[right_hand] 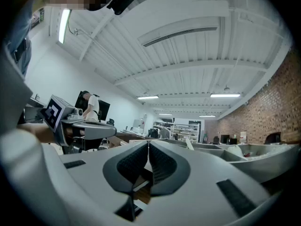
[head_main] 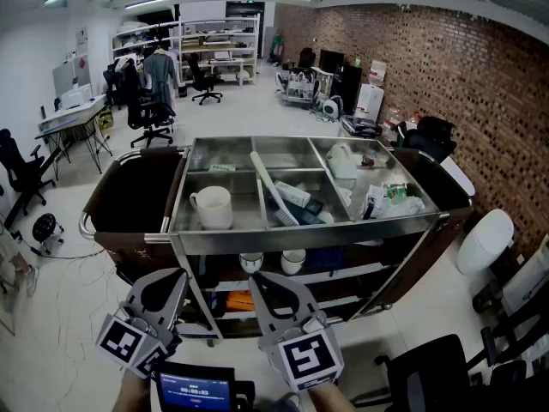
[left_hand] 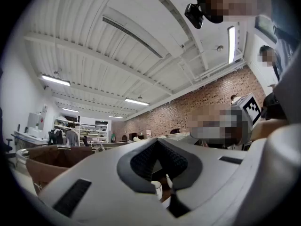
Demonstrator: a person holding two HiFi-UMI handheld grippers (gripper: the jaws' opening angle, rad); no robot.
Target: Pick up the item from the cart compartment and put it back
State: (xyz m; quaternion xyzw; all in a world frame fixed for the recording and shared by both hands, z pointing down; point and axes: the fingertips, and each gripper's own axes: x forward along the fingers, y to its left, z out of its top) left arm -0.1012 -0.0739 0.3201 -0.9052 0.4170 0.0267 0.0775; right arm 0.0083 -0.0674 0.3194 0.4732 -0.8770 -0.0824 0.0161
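The left hand-held gripper (head_main: pixel 171 275) is hovering clenched and empty in front of the cart (head_main: pixel 309 234). The right hand-held gripper (head_main: pixel 262 280), at its 3 o'clock, is likewise hanging clenched on nothing. The task is seemingly not getting under way yet. The white mug (head_main: pixel 212 207), at 12 o'clock from the left one, and the clutter (head_main: pixel 292 200) at the mug's 3 o'clock are sitting untouched in their compartments, leaving both pick-up and return to do.
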